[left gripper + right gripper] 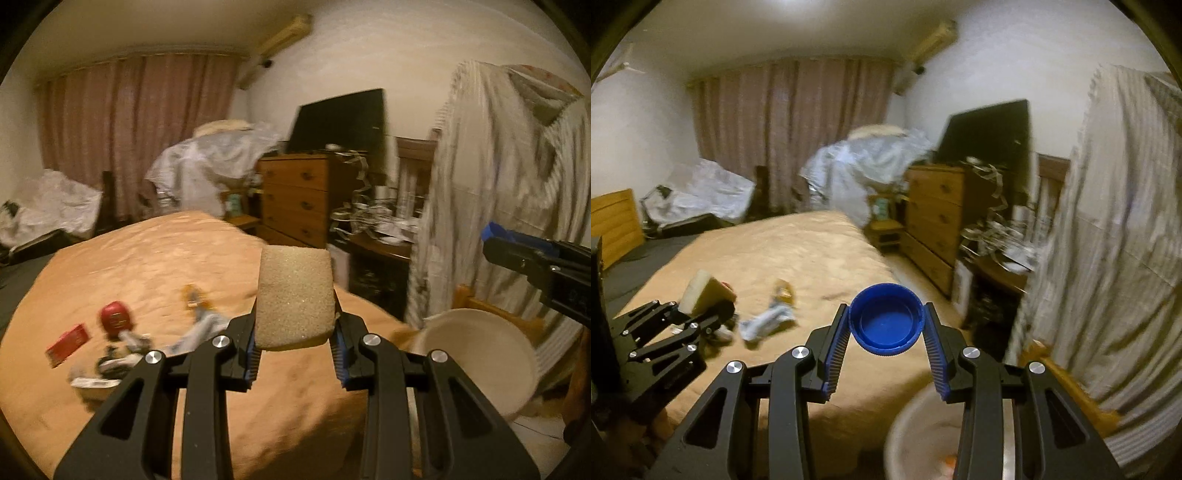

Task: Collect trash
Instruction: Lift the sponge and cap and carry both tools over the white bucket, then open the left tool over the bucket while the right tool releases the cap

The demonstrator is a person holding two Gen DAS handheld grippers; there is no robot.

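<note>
**Two items gripped above the bed; transfer to the basin pending**

The sponge piece (294, 297) is clamped between the fingers of the left gripper (295, 354), standing upright above the bed's near edge; the blue bottle cap (885, 322), hollow side toward the camera, is pinched at its rim by the right gripper (886, 334), whose jaws are closed on it; both items are clear of the bedspread (147, 254).

More trash remains on the bedspread near its left edge: a red round object (115, 318), a red flat packet (67, 344), a crumpled pale wrapper (767, 322), a small orange wrapper (783, 291); other scraps beside them are too blurred to name.

The pale round basin (480, 343) sits just beyond the bed's near right corner, below and right of both grippers; it appears to be the collection vessel.

Step in hand, as judged: carrying two picked items to the basin. The next move calls for bringing each gripper over the basin's opening, then releasing; the cap is light and may bounce off the rim, so release should occur low and well inside.
</note>
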